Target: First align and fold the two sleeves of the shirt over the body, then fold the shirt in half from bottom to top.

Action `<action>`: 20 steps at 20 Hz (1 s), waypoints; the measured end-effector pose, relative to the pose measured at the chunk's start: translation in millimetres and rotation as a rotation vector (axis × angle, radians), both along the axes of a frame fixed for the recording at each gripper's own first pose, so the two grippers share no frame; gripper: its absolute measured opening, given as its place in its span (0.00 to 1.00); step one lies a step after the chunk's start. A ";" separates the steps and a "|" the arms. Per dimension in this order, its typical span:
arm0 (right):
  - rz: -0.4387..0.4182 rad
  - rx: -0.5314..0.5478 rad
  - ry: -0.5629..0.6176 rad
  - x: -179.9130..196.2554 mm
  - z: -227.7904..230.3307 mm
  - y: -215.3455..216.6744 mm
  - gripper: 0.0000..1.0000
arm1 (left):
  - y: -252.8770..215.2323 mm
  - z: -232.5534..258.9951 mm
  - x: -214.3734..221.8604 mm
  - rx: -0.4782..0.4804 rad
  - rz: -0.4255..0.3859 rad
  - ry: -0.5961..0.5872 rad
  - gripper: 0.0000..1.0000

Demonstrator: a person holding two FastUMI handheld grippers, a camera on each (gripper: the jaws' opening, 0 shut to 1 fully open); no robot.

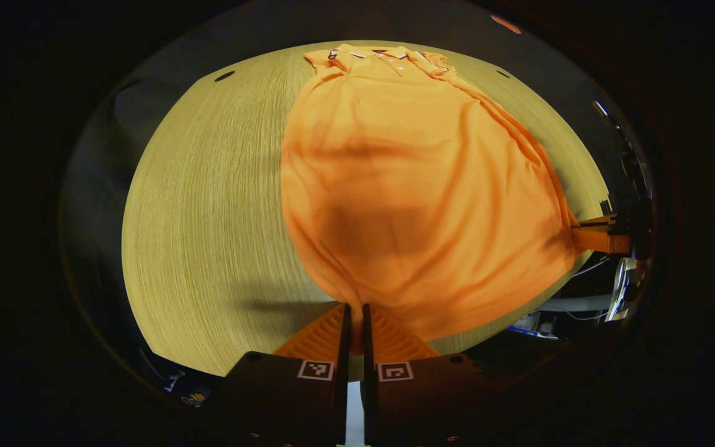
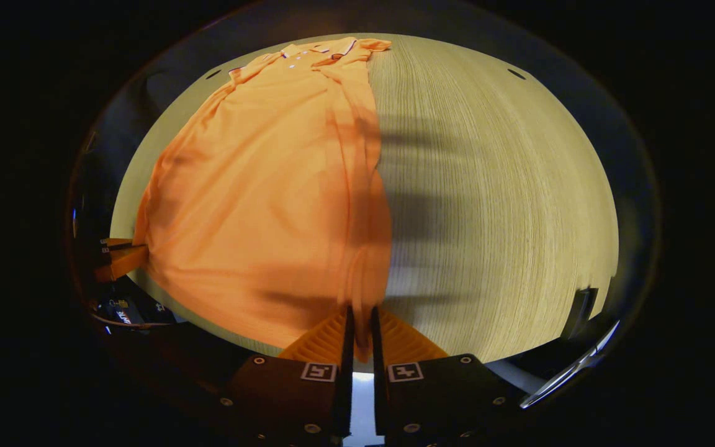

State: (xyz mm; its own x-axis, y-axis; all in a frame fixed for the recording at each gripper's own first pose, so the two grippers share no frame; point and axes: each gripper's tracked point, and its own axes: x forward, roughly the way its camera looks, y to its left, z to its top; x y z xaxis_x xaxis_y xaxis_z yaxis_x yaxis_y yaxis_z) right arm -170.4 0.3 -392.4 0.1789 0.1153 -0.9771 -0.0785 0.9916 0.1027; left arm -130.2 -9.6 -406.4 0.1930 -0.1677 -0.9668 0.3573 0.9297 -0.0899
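Both hem corners pinched, bottom-to-top fold ready!

The left gripper (image 1: 352,323) and right gripper (image 2: 359,326) each have jaws pressed together on the shirt (image 1: 407,186) hem at the surface's (image 1: 208,236) near edge; its long axis runs straight ahead to the collar (image 1: 376,57) at the far edge, so both sit level, equally near.

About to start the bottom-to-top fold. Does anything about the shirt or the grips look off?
Nothing stands out. The orange shirt lies on the wooden table with its sleeves already folded in and its collar at the far end. The left gripper and right gripper each pinch a corner of the near hem. Only soft wrinkles run across the body.
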 end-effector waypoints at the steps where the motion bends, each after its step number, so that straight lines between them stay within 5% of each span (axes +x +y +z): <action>1: -0.048 0.080 0.006 0.1 1.9 9.2 0.16 | -2.7 2.1 2.5 -0.006 -0.004 -0.004 0.11; 2: -0.152 0.183 0.031 0.3 3.8 16.8 0.15 | -4.9 -4.6 4.5 -0.025 0.027 -0.018 0.11; 3: -0.240 0.254 0.036 -0.6 0.6 27.7 0.03 | -2.2 0.8 0.3 -0.032 0.041 0.007 0.01; 7: -0.251 0.333 0.015 -1.8 15.2 37.4 0.04 | -4.9 11.6 15.6 -0.099 0.087 0.013 0.02; 10: -0.329 0.465 -0.033 31.3 41.5 48.4 0.04 | -8.0 26.7 39.8 -0.139 0.117 -0.002 0.02; 20: -0.473 0.669 -0.147 118.8 103.3 38.0 0.03 | -32.2 90.7 133.4 -0.291 0.097 -0.115 0.02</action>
State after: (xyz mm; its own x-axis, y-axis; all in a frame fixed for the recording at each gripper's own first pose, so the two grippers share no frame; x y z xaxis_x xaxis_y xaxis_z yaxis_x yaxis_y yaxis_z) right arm -51.6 38.3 -289.2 0.4747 0.5440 -0.6919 0.2726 0.6566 0.7033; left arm 3.2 -41.9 -315.7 0.3263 -0.4091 -0.8522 0.2917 0.9011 -0.3209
